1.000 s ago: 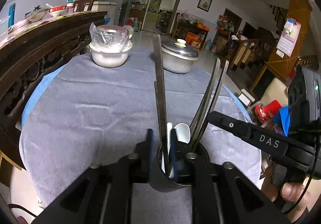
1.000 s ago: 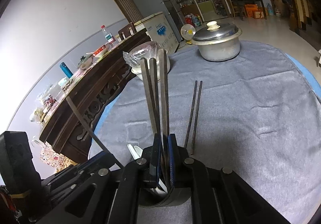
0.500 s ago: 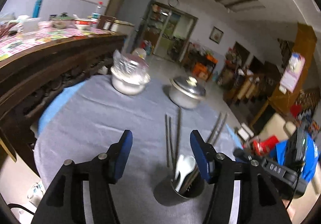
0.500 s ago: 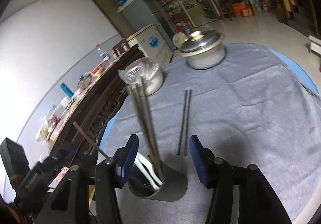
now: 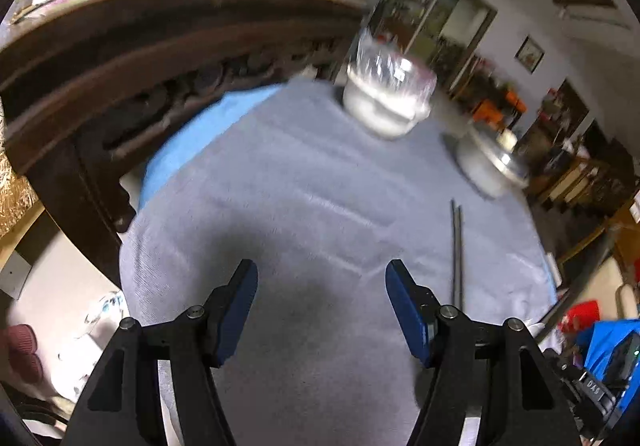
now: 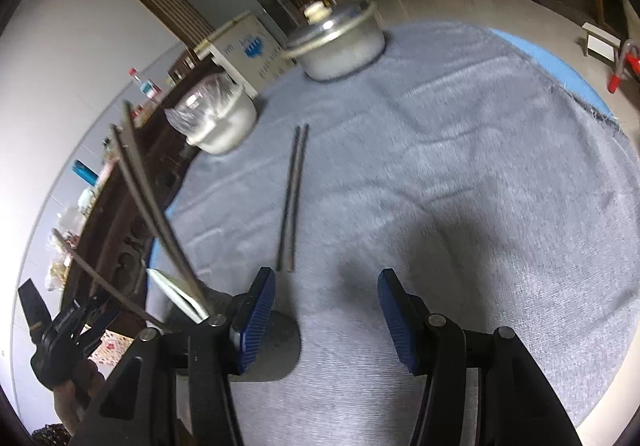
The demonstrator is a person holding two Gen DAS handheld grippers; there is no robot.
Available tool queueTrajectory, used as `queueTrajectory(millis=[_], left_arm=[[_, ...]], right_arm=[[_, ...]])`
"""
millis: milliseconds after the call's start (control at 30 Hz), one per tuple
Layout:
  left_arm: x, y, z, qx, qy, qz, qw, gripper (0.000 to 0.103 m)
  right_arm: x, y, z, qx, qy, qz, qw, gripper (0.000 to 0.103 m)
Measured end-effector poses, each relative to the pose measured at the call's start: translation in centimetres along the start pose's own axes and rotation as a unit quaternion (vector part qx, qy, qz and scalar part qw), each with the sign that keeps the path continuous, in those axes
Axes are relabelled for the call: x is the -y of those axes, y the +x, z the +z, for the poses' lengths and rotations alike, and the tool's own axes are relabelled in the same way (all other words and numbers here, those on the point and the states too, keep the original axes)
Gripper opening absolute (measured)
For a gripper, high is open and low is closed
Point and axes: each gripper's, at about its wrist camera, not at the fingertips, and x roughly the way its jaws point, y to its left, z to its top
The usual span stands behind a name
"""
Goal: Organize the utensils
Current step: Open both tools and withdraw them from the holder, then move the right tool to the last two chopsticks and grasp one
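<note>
A matt, napped grey cloth [image 6: 460,174] covers the round table. The pair of thin dark chopsticks [image 6: 294,190] looks like dull metal, the lidded steel pot [image 6: 340,46] softly shiny. Ribbed blue rubbery pads [image 6: 256,320] face matt black plastic fingers.

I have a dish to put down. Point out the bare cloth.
Free: grey cloth right of the loose grey chopsticks, below the lidded steel pot. Crowded: left edge, around the dark utensil cup and wrapped white bowl.

Grey cloth [image 6: 460,166] covering the counter; lidded metal pot [image 6: 340,46] and plastic-wrapped white pot [image 6: 220,118] at its far edge; carved wooden sideboard [image 5: 160,58] beside.
</note>
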Motion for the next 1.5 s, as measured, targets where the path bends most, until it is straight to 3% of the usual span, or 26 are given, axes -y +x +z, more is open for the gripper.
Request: queueTrajectory(millis=[400,600,833,1067,1133,1200,1267,1500], left_arm=[[3.1,6.2,0.0,-0.065,0.061,0.010,0.9960,0.067],[3.8,8.9,0.5,-0.081,0.072,0.017,0.9939,0.067],[4.9,10.9,1.7,-0.080,0.092,0.021,0.9924,0.067],[4.8,12.1,2.1,-0.091,0.091,0.023,0.9914,0.067],[4.8,12.4,2.3,-0.093,0.091,0.023,0.9913,0.067],[4.7,12.7,2.5,-0.095,0.090,0.023,0.9912,0.067],[4.8,13.0,2.6,-0.096,0.089,0.022,0.9911,0.067],[5.1,13.5,2.8,-0.104,0.094,0.019,0.9899,0.067]], right_arm=[[2.0,3.3,1.5,-0.039,0.002,-0.044,0.998,0.058],[1.7,6.2,4.6,-0.070,-0.031,-0.071,0.995,0.058],[-1.8,12.1,10.4,-0.115,-0.091,-0.068,0.987,0.058],[-5.2,17.8,13.0,-0.157,-0.121,-0.069,0.978,0.057],[-5.9,19.0,13.5,-0.168,-0.125,-0.073,0.975,0.055],[-6.4,20.2,14.1,-0.180,-0.128,-0.082,0.972,0.042],[-6.7,21.0,14.4,-0.188,-0.130,-0.096,0.969,0.036],[-8.7,22.1,14.4,-0.202,-0.167,-0.135,0.955,0.032]])
